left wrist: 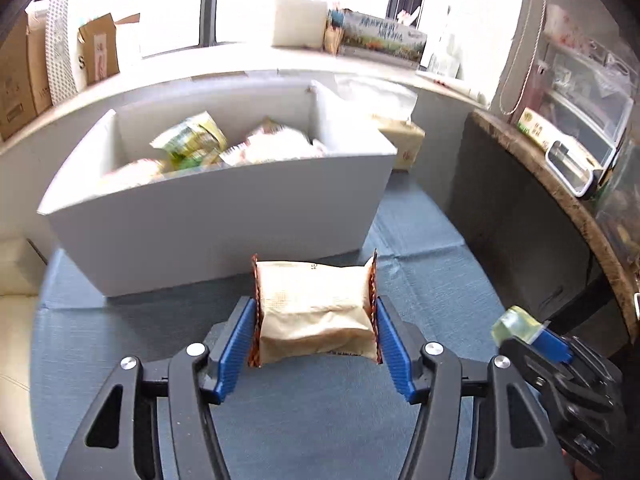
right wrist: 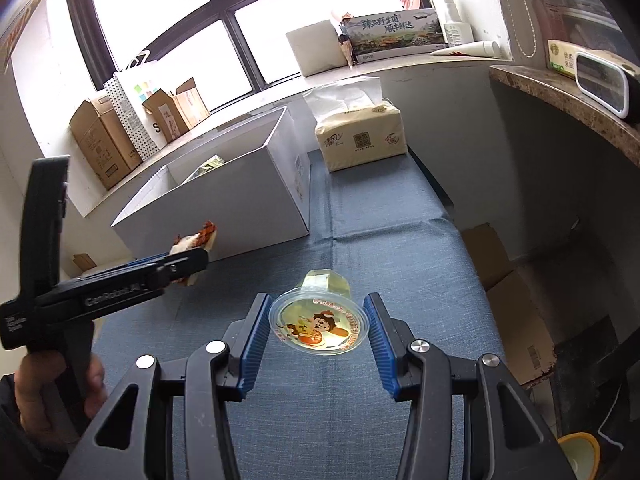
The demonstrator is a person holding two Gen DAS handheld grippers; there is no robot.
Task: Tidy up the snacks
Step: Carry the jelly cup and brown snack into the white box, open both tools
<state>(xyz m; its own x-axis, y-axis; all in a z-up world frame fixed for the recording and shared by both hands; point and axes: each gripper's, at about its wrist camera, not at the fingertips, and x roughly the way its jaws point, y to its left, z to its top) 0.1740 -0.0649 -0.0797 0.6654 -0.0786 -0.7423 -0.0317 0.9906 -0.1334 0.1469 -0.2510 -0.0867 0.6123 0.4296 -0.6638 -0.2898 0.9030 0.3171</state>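
My left gripper (left wrist: 315, 316) is shut on a tan snack packet (left wrist: 314, 312) with brown crimped ends, held above the blue cloth just in front of the white box (left wrist: 224, 216). The box holds several snack packets (left wrist: 192, 142). My right gripper (right wrist: 318, 326) is shut on a clear jelly cup (right wrist: 320, 326) with a cartoon lid, held over the cloth. The right gripper also shows in the left wrist view (left wrist: 532, 336) with the cup. The left gripper shows in the right wrist view (right wrist: 192, 260), near the white box (right wrist: 240, 200).
A tissue pack (right wrist: 362, 138) lies beyond the box on the blue cloth (right wrist: 380, 240). A stone counter (right wrist: 572, 112) with a mirror stands at right. Cardboard boxes (right wrist: 104, 140) and a paper bag line the window sill. More cardboard boxes (right wrist: 516, 300) sit on the floor at right.
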